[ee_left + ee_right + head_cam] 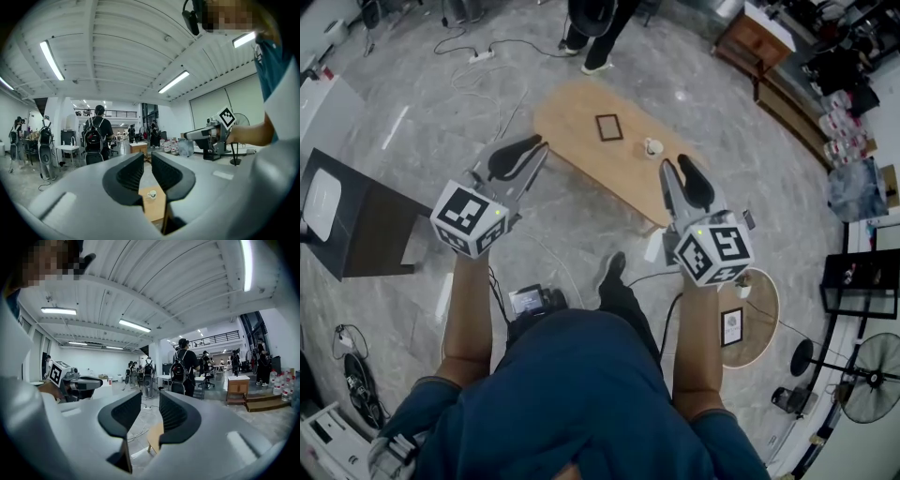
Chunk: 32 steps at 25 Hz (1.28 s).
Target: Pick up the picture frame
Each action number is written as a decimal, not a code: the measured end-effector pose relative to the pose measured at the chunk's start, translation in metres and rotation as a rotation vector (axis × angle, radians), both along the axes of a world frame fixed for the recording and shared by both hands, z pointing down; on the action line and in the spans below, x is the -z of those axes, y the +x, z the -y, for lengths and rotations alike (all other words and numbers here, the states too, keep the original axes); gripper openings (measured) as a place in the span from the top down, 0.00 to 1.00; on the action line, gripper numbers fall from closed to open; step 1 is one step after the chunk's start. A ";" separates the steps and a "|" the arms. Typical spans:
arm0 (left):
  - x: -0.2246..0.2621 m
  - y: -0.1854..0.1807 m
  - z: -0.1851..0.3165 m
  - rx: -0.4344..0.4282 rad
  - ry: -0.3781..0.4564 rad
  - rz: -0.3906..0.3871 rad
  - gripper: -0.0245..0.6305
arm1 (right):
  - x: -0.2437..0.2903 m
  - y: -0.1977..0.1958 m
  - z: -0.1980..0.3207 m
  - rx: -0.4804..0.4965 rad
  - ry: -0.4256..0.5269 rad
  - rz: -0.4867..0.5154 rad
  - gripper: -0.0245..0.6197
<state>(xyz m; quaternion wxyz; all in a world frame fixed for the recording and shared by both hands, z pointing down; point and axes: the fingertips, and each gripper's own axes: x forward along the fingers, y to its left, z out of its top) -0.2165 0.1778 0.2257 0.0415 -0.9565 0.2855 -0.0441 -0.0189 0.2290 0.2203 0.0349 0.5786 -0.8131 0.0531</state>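
Left gripper (147,159) was held in the air short of the desk (572,120). Its jaws were spread by a narrow gap with nothing between them. Right gripper (150,399) was also in the air, short of the desk's near end. Its jaws were spread a bit wider and were also empty. Neither gripper touched the desk or anything on it.

Picture frame (608,127) lay flat on the desk, about mid-top, dark border with a light inside. It was well apart from both grippers. White cup (652,147) stood on the desk just beside the frame, toward the desk's right end, not touching the frame. Through the left gripper's gap, the cup and a piece of the desk top showed below the jaw tips. Through the right gripper's gap, only a corner of the desk showed.

Desk was a long wooden oval on a grey marble-look floor (581,225). Person (595,28) in dark trousers stood past the desk's far side. Power strip (481,56) with a white cable lay on the floor beyond the desk's left end. Dark side table (366,234) stood left of the desk, well apart. Small round table (761,323) stood to the right of the desk's near end. Both gripper views showed a person with a backpack (96,136) standing beyond the desk, back turned.
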 end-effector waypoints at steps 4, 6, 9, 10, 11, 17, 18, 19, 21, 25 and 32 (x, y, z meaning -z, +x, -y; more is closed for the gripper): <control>-0.002 0.009 0.022 0.028 -0.001 0.023 0.89 | -0.008 0.014 0.029 0.024 -0.003 0.023 0.80; -0.004 0.014 0.035 0.042 -0.005 0.038 0.89 | -0.010 0.021 0.045 0.037 -0.001 0.036 0.80; -0.007 0.032 0.054 0.064 -0.011 0.060 0.89 | -0.015 0.042 0.069 0.055 -0.003 0.057 0.80; -0.008 0.041 0.059 0.070 -0.013 0.064 0.89 | -0.018 0.051 0.076 0.063 -0.008 0.063 0.80; -0.008 0.049 0.064 0.077 -0.015 0.069 0.89 | -0.020 0.059 0.084 0.072 -0.014 0.068 0.80; -0.006 0.088 0.106 0.139 -0.028 0.094 0.89 | -0.021 0.103 0.142 0.130 -0.021 0.089 0.80; -0.007 0.094 0.112 0.150 -0.033 0.097 0.89 | -0.022 0.109 0.150 0.143 -0.025 0.093 0.80; -0.008 0.100 0.118 0.161 -0.038 0.099 0.89 | -0.024 0.114 0.159 0.155 -0.029 0.098 0.80; -0.009 0.111 0.130 0.181 -0.045 0.103 0.89 | -0.025 0.125 0.175 0.176 -0.032 0.109 0.80; -0.017 0.132 0.146 0.209 -0.061 0.109 0.89 | -0.033 0.145 0.197 0.206 -0.042 0.125 0.80; -0.028 0.157 0.175 0.186 -0.091 0.124 0.89 | -0.047 0.168 0.220 0.184 -0.071 0.146 0.80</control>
